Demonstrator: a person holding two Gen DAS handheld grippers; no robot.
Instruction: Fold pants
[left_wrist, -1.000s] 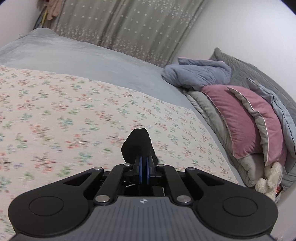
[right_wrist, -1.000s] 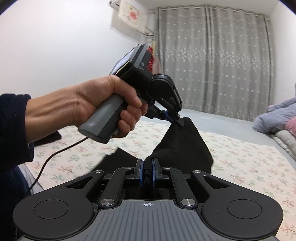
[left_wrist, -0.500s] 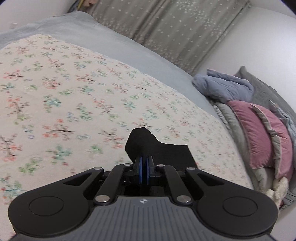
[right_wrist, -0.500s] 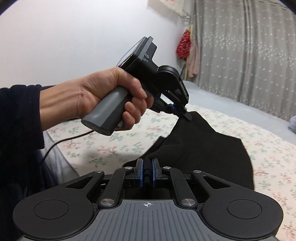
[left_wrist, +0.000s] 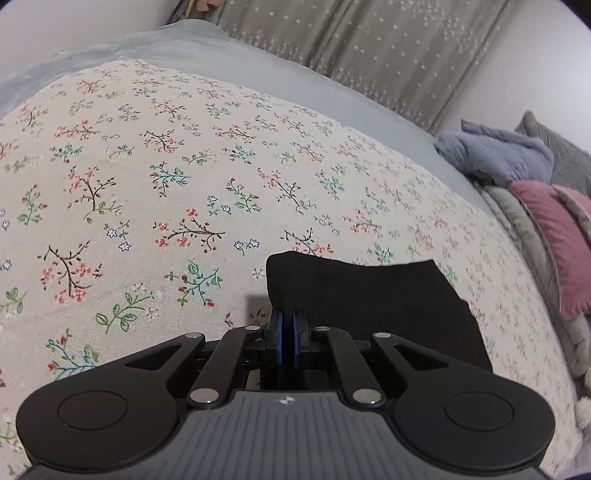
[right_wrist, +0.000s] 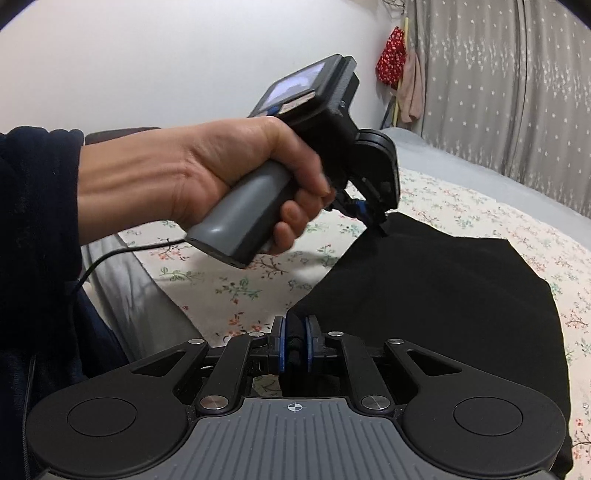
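Observation:
The black pants (right_wrist: 436, 302) lie spread on the floral bedsheet (right_wrist: 229, 280), with their near edge lifted. My left gripper (left_wrist: 288, 321) is shut on one corner of the pants (left_wrist: 369, 291), low over the sheet. It also shows in the right wrist view (right_wrist: 373, 218), held in a hand, pinching the far corner. My right gripper (right_wrist: 294, 343) is shut on the near corner of the pants.
The floral sheet (left_wrist: 184, 206) covers a grey bed (left_wrist: 229, 62). Pink and grey pillows (left_wrist: 554, 229) and a blue-grey blanket (left_wrist: 495, 155) are piled at the right. Grey curtains (right_wrist: 509, 85) hang behind. The bed edge (right_wrist: 133, 295) is at the left.
Both grippers have lowered toward the bed with the pants corners in them. The pants have spread out wider and flatter on the sheet.

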